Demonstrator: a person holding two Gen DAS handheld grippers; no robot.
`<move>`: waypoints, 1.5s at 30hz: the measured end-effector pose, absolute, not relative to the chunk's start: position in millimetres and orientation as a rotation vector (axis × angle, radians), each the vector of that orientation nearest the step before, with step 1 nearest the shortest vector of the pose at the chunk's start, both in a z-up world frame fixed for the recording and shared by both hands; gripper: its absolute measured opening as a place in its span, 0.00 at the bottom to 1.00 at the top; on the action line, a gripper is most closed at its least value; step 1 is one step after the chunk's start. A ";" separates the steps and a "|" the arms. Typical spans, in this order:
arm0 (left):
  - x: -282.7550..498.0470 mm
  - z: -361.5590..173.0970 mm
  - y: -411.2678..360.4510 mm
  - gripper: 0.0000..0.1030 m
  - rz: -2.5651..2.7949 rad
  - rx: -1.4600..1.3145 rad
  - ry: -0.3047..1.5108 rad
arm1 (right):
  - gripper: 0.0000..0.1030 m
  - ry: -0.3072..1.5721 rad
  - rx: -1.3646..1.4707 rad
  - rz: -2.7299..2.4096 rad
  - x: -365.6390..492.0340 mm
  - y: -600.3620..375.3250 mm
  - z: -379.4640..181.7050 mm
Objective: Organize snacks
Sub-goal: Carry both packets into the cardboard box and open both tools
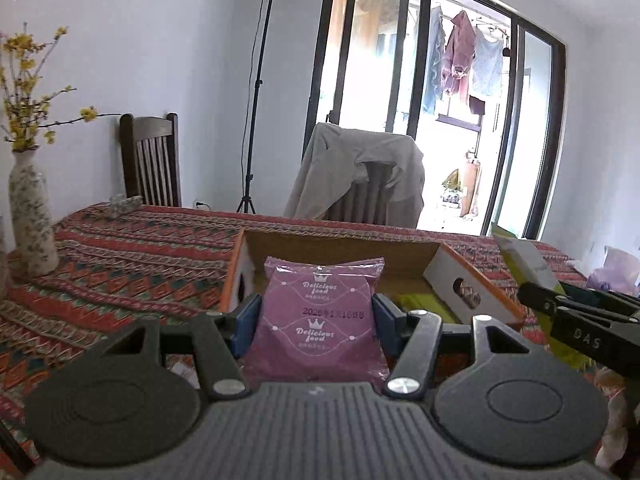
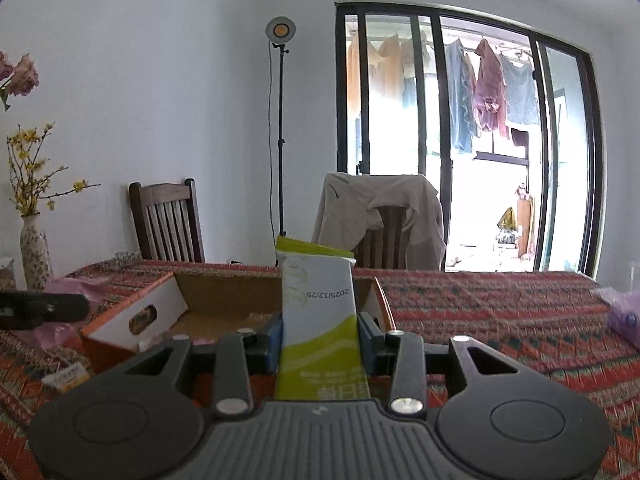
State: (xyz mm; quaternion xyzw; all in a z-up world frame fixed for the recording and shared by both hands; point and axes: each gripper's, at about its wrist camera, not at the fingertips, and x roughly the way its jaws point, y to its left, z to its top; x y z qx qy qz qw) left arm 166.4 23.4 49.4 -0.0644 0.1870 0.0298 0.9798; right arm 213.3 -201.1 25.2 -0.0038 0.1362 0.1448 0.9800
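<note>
Left wrist view: left tool [image 1: 316,320] clamps the purple snack packet [image 1: 316,316]; right tool [image 2: 319,340] grips the green-and-white packet [image 2: 318,320] above the cardboard box [image 2: 224,300].

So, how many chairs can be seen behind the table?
2. A bare wooden chair stands against the wall near the vase. Another chair, draped with a beige garment, stands in front of the glass doors. More may be out of view.
</note>
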 end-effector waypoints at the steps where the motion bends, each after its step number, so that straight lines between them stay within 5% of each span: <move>1: 172.5 49.5 21.9 0.59 0.059 -0.133 0.377 | 0.36 0.273 -0.009 0.293 218.9 -198.6 27.4; 17: 274.5 39.5 24.8 0.59 0.125 -0.183 0.399 | 0.36 0.311 0.042 0.299 312.7 -165.9 23.3; 33: 289.1 -3.3 37.3 0.59 0.122 -0.170 0.479 | 0.36 0.401 0.030 0.316 326.0 -165.9 -14.1; 37: 286.8 -3.9 36.8 0.69 0.122 -0.176 0.470 | 0.39 0.418 0.020 0.316 327.2 -164.7 -16.9; 39: 282.9 -1.9 36.4 0.82 0.122 -0.188 0.452 | 0.46 0.420 0.021 0.320 326.7 -164.8 -16.8; 41: 279.2 0.2 37.3 0.94 0.131 -0.195 0.429 | 0.71 0.415 0.029 0.322 326.1 -165.5 -15.3; 45: 273.4 4.6 41.6 1.00 0.151 -0.223 0.397 | 0.98 0.403 0.055 0.334 323.5 -169.3 -12.9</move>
